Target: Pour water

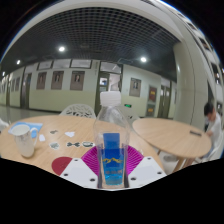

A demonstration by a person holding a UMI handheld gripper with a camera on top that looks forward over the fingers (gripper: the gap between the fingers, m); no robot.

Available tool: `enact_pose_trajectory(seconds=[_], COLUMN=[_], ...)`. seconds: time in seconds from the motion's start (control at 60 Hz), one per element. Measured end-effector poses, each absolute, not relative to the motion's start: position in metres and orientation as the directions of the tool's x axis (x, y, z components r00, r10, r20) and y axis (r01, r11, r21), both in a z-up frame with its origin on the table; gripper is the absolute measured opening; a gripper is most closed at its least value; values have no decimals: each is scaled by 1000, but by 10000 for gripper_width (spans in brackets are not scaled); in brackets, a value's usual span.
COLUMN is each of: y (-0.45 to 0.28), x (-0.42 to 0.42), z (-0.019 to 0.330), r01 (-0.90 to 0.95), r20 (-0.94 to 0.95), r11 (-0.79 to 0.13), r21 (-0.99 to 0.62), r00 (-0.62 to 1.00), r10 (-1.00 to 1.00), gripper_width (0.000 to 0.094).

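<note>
A clear plastic water bottle (112, 140) with a blue label stands upright between my fingers, its cap reaching up toward the wall behind. My gripper (112, 168) is shut on the bottle, with both magenta pads (92, 160) pressed against its lower body. A white cup (22, 138) stands on the table to the left, beyond the fingers and apart from the bottle.
The white table (60, 140) carries red dots and a small white object near the cup. A round wooden table (172, 134) stands to the right, with a person seated at its far side. Doors and framed pictures line the back wall.
</note>
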State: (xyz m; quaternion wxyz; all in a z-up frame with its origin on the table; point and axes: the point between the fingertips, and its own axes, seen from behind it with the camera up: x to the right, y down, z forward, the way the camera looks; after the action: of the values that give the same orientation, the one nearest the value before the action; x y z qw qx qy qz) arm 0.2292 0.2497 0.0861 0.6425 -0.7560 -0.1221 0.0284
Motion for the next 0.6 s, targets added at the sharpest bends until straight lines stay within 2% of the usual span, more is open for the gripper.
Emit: enact_pose_trajectory(seconds=[0.083,0.15,0.233,0.35,0.45,0.5,0.517,0.533,0.583,0.6], y=[242,234,223,207,203,198,188,195,190,179], x=[219,207,169,110,70,57,60,49,41,46], z=[119,162,202,222,225,223,235,220,225,242], r01=[305,501,757,951,947,911,893,878,817,789], r20=[285,495,766,976,973,936,919,904,834,804], r11=[-72,15,122,223,242,235,233,228,196,186], r21=[-950,-865,-642,-215,212,340,386,420,543,586], r00=[936,849,630,214,-180,-304,-351,-382,-496,-537], r10=[206,186,128,30,-146,-178,-178,-193,-240,-256], gripper_width=[289,289,288,286,286,285,285,287,286,286])
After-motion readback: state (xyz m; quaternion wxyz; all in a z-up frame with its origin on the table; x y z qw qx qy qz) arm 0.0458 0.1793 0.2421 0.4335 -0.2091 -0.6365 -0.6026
